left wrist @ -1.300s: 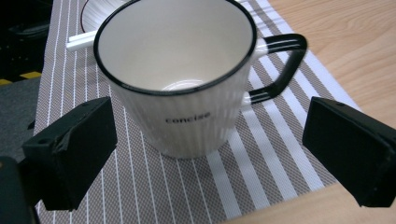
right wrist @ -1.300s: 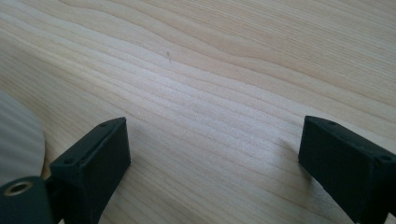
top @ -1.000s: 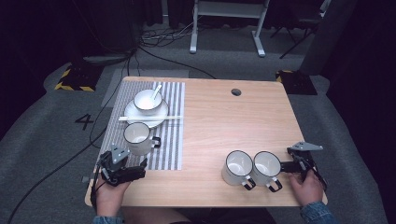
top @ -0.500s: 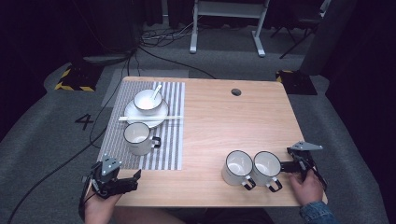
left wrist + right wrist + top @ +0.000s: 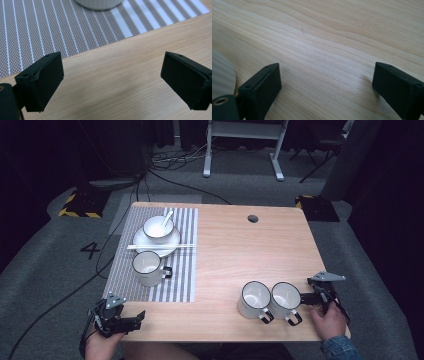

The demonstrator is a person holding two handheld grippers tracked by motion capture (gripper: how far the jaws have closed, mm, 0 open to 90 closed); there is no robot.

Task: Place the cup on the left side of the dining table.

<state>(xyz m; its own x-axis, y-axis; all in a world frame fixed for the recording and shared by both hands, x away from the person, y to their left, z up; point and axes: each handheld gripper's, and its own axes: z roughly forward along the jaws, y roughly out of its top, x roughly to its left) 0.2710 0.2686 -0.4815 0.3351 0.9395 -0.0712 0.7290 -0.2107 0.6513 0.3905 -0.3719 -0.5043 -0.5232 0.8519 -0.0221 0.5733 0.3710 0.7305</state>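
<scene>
My left gripper hangs at the table's front left corner, pointing right. In the left gripper view it stands open over bare wood, below the striped placemat. A white mug stands on that placemat; its base shows at the top edge of the left gripper view. My right gripper lies low at the front right, just right of a pair of white mugs. Its jaws are open with only wood between them; a mug's side curves at the left.
A white bowl with a spoon sits on a plate at the far end of the placemat, with chopsticks laid across. A cable hole is in the table's far side. Cables lie on the grey floor.
My left gripper has drawn back and down from beside the placemat's mug to the table's front left corner. The right gripper and all mugs have stayed put.
</scene>
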